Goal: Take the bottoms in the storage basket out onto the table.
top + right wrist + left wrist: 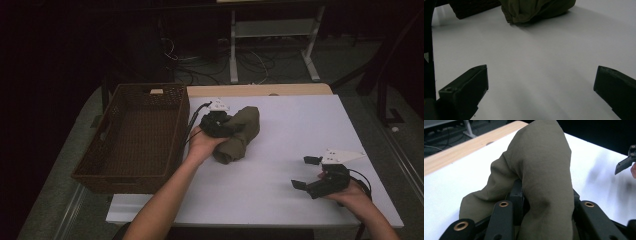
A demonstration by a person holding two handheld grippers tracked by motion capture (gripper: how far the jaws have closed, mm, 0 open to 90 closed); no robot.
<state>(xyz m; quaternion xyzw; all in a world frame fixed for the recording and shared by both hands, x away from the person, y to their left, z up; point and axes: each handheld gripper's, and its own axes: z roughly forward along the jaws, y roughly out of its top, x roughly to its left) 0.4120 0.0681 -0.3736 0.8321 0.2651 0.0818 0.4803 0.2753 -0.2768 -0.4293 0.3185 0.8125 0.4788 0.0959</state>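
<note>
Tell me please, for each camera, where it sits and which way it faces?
High view: above the person's side, facing forward and down on the white table; both forearms, left gripper on the olive cloth, right gripper open, brown basket.
Left gripper view: on the left gripper, facing along its fingers, which clamp the cloth.
Right gripper view: low on the right gripper, facing across the table; open fingers.
Shared: all three show the cloth.

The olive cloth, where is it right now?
In the high view the olive cloth lies bunched on the white table, just right of the wicker basket, gripped by the left gripper.
</note>
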